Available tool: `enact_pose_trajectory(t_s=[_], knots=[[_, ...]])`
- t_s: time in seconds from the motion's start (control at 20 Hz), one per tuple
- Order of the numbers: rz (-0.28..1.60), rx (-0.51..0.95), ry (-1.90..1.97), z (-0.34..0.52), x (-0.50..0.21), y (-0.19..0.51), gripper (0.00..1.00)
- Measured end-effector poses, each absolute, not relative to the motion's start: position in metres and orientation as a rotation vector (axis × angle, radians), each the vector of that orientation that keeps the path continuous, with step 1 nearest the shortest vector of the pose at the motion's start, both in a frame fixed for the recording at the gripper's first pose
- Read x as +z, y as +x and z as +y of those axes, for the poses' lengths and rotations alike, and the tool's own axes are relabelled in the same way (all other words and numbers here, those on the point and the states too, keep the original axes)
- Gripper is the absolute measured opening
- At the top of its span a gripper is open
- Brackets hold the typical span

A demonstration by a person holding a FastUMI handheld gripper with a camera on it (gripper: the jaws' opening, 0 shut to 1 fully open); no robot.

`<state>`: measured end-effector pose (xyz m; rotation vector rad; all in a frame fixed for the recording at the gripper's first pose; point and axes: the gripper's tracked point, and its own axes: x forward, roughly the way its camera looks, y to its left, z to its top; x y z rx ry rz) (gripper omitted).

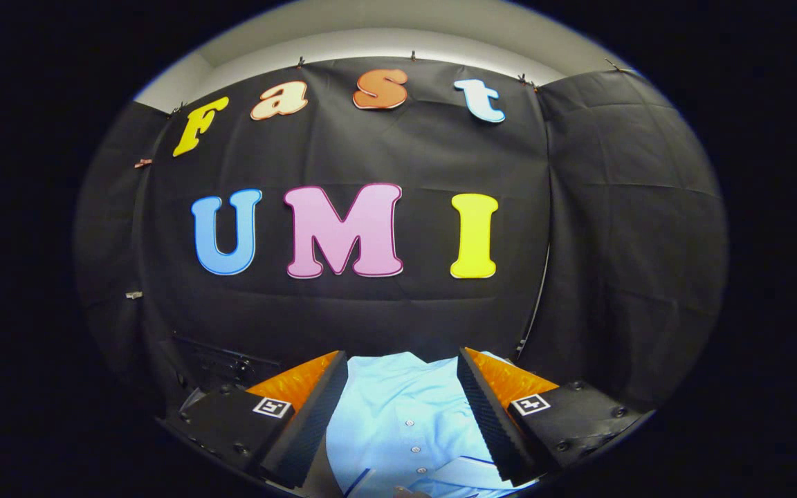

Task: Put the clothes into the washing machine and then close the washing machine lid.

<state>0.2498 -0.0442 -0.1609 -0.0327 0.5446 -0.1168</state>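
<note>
Pale blue shirt [398,415] lies flat directly below and between the fingers, its button row running forward along them. The gripper [402,398] hangs released above it, jaws wide apart, touching no cloth.

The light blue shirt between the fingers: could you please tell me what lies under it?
The light blue shirt hides whatever is under it. The open gripper has a finger on each side, not pressing it.
</note>
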Motion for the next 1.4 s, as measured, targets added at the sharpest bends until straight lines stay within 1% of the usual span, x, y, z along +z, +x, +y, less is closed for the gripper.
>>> enact_pose_trajectory(t_s=[0.25, 0.5, 0.6, 0.8, 1.05, 1.2, 1.25, 1.4], knots=[[0.732, -0.119, -0.108, -0.051, -0.219, 0.265, 0.98], [0.898, -0.153, -0.137, -0.068, -0.272, 0.259, 0.99], [0.957, -0.19, -0.138, -0.078, -0.283, 0.254, 0.99], [1.034, -0.206, -0.121, -0.084, -0.303, 0.25, 0.98], [1.118, -0.188, -0.001, -0.082, -0.312, 0.248, 0.97], [1.161, -0.161, -0.01, -0.08, -0.317, 0.248, 0.97], [1.169, -0.153, -0.008, -0.079, -0.317, 0.25, 0.95], [1.184, -0.161, -0.012, -0.08, -0.32, 0.251, 0.46]])
